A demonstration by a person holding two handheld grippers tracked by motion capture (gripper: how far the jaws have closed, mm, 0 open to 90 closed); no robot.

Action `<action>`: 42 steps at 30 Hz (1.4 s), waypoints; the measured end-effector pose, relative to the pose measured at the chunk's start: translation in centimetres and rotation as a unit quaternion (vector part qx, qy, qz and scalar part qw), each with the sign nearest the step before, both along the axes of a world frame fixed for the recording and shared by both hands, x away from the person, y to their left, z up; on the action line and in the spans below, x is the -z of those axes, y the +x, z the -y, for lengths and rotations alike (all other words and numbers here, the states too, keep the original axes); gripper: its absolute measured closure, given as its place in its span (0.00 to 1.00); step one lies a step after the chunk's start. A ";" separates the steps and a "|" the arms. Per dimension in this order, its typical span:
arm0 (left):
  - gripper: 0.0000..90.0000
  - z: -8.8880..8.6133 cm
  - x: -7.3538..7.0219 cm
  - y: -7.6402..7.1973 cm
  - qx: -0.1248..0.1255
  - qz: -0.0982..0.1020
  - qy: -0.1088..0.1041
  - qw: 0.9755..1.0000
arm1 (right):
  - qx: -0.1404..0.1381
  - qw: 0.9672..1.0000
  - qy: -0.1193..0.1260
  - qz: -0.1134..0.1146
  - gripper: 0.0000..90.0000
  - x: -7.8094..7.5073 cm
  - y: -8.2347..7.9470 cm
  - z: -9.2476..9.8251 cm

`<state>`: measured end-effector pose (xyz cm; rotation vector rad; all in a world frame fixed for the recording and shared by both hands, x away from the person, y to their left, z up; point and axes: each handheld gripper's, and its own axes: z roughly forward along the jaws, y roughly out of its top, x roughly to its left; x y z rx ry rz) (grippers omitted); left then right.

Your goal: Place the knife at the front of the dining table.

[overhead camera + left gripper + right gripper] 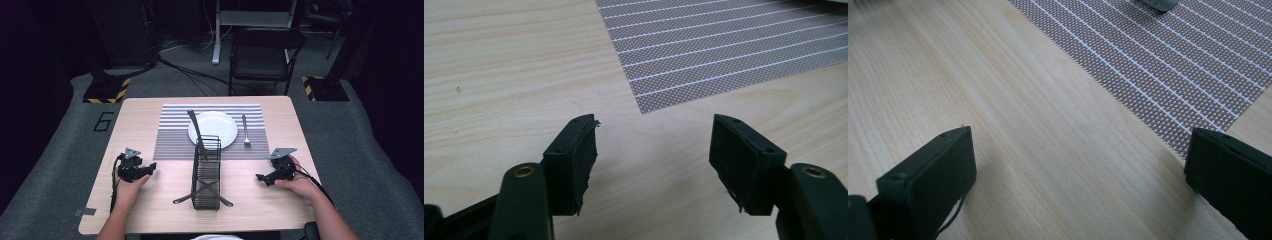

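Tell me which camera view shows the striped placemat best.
The high view: the whole striped placemat lies flat on the table, with the plate and fork on it. The left gripper view catches just its near corner beyond the open jaws; the right gripper view shows one edge and part of its weave.

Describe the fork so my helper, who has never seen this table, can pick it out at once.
Find the striped placemat at the far half of the wooden table, with the white plate on it. The fork lies on the mat just right of the plate, flat, alone and silver, unlike the dark utensil standing in the black wire caddy.
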<state>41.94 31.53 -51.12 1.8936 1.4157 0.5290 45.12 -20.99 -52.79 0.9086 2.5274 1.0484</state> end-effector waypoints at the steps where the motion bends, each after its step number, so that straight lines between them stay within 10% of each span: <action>1: 0.40 0.2 -0.1 -0.1 0.000 0.001 -0.003 1.000 | 0.000 1.000 0.000 0.000 0.00 0.0 0.0 0.0; 14: 0.47 1.7 -1.8 -0.7 0.025 -0.016 -0.002 1.000 | 0.000 1.000 0.000 0.000 0.00 0.0 0.0 0.0; 22: 0.47 2.9 -3.5 -0.6 0.039 -0.014 -0.046 0.998 | 0.000 1.000 0.000 0.000 0.00 0.0 0.0 0.0; 42: 0.55 5.6 -6.5 0.8 0.079 -0.013 -0.045 0.996 | 0.000 1.000 0.000 0.000 0.00 0.0 0.0 0.0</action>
